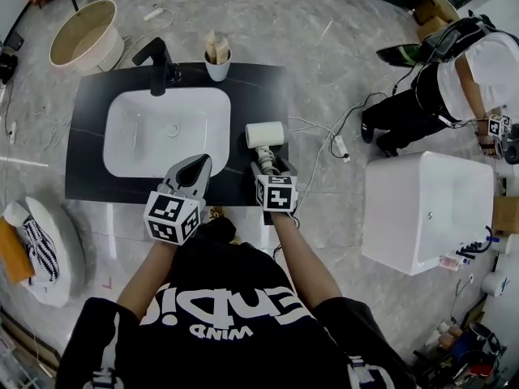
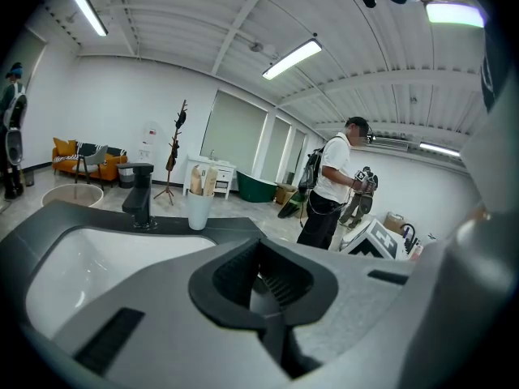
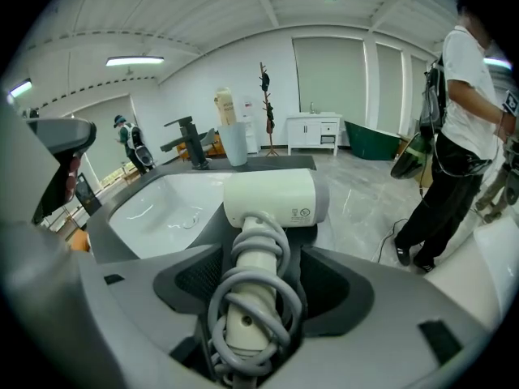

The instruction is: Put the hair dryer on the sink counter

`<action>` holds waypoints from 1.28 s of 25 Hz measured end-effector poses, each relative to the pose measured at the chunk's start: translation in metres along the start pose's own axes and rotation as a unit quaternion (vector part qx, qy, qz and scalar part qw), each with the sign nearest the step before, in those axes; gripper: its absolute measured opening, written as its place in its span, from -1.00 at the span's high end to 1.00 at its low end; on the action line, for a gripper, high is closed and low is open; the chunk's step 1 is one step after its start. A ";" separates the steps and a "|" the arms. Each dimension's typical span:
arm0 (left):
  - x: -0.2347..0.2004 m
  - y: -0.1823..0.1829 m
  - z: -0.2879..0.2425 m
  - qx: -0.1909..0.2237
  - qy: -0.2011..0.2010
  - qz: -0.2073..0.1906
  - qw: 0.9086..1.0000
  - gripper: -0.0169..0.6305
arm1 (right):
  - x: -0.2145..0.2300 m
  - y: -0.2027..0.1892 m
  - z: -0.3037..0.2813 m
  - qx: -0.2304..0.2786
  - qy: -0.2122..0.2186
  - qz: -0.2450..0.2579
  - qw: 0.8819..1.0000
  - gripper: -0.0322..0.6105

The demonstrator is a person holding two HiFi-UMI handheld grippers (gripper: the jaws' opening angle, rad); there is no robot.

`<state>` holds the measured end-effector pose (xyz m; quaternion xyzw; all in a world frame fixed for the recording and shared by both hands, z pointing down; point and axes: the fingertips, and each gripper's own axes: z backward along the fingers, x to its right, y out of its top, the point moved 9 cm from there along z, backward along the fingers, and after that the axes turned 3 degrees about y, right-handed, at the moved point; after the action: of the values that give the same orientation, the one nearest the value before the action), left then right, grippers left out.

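The white hair dryer (image 1: 265, 134) lies on the black sink counter (image 1: 87, 120), just right of the white basin (image 1: 166, 132). In the right gripper view the hair dryer (image 3: 272, 198) has its grey cord wound around the handle, which points toward me. My right gripper (image 1: 266, 167) straddles that handle; the right gripper (image 3: 255, 290) has its jaws standing wide, with a gap between each pad and the handle. My left gripper (image 1: 195, 171) hovers over the basin's front right corner. Seen in its own view, the left gripper (image 2: 263, 286) is shut and holds nothing.
A black faucet (image 1: 156, 63) and a white cup (image 1: 217, 61) stand at the counter's back. A person (image 1: 454, 79) stands at the right beside a white box (image 1: 422, 209). A cable and plug (image 1: 336, 143) trail on the floor. A round tub (image 1: 85, 35) sits far left.
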<state>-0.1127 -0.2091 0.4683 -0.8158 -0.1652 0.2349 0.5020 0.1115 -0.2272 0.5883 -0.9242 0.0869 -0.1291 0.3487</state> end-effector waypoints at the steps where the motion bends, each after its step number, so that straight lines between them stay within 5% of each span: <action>1: 0.001 0.000 0.001 0.001 0.000 0.001 1.000 0.92 | 0.000 0.002 0.004 0.006 0.000 -0.001 1.000 -0.03; 14: 0.010 0.010 0.028 0.025 0.000 -0.006 1.000 0.92 | -0.018 0.037 0.090 0.122 0.025 0.009 0.992 -0.03; 23: 0.026 0.016 0.048 0.048 -0.005 -0.002 0.999 0.92 | -0.017 0.041 0.171 0.240 0.029 -0.018 0.970 0.01; 32: 0.033 0.014 0.069 0.062 0.005 -0.003 0.998 0.92 | -0.023 0.019 0.214 0.284 -0.001 0.002 0.959 0.52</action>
<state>-0.1226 -0.1479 0.4224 -0.7835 -0.1500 0.2391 0.5536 0.1525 -0.1024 0.4171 -0.7874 0.0485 -0.1463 0.5969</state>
